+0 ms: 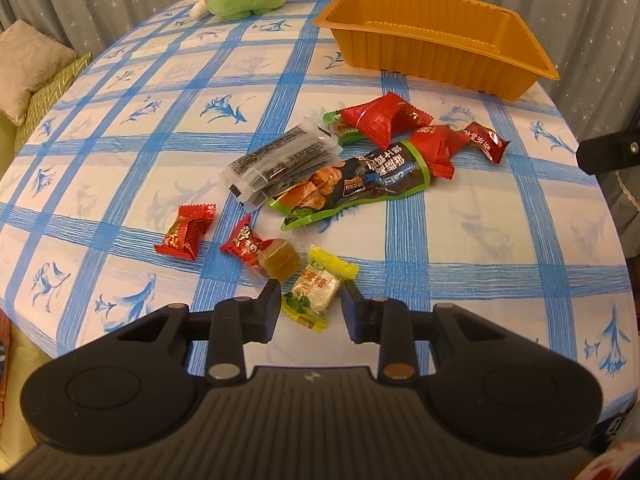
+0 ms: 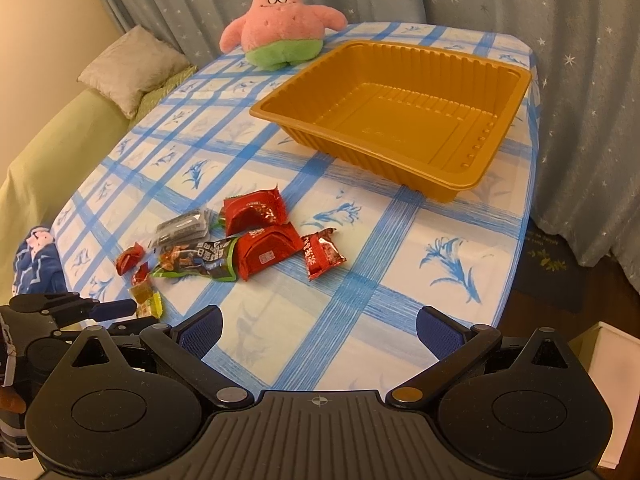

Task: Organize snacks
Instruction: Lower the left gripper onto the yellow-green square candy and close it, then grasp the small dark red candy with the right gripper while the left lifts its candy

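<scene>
Several wrapped snacks lie in a loose pile on the blue-checked tablecloth (image 1: 120, 168): red packets (image 1: 382, 118), a dark and green nut bag (image 1: 356, 186), a clear black-print packet (image 1: 280, 160). A yellow candy (image 1: 316, 290) lies between the fingers of my open left gripper (image 1: 308, 308), untouched as far as I can see. A brown candy cube (image 1: 278, 260) sits just beyond. The empty orange tray (image 2: 460, 190) stands at the back right. My right gripper (image 2: 318, 332) is open and empty over the table's front, right of the pile (image 2: 264, 240).
A pink star plush (image 2: 280, 28) sits at the table's far edge. Cushions (image 2: 132, 68) and a green sofa lie to the left. Starred curtains hang behind. The left gripper's body (image 2: 72, 308) shows at the right view's left edge.
</scene>
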### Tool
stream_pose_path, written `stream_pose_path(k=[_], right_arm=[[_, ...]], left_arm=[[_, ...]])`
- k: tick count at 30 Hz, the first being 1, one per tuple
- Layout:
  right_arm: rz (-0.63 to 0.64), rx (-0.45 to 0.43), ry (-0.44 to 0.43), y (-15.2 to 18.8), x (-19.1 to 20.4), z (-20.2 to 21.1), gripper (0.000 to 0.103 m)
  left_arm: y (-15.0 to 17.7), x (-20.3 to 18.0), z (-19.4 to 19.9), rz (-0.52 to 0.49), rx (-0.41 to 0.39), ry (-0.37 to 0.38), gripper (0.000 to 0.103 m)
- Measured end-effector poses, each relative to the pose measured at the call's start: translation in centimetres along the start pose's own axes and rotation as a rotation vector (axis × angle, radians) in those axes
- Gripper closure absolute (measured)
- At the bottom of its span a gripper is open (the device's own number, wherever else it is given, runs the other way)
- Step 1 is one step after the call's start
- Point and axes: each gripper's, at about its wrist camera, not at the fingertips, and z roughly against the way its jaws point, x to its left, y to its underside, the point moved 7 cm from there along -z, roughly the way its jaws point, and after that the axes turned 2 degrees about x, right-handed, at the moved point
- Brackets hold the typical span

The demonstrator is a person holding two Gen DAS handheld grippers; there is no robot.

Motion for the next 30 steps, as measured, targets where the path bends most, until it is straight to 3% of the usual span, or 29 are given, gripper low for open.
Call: stream_pose_path(k=[8,18,21,24,30], right_arm=[[0.003,-0.001,0.001,-0.2,-0.3,-0.1,0.0],[-0.001,-0.002,-0.002,-0.5,-0.8,-0.3,0.0],[0.011,-0.01,-0.007,-0.6,-0.8,-0.3,0.0],[0.027,-0.021,-0.018,-0.7,-0.7,-0.4,0.0],[0.082,-0.028,-0.051,-1.2,-0.3,-1.5,0.018]], left_arm=[[-0.7,-0.5,0.1,0.029,0.016,0.063,0.074],[-1.2,-1.1,-0.9,-0.021,0.019,0.056,0.074],[-1.4,-1.1,-0.9,-0.01,0.02,0.07,0.082],[-1.4,-1.5,-0.9,-0.013,0.016,0.065,0.083],[-1.8,-1.5,-0.3,0.042,0.0,0.058,0.084]])
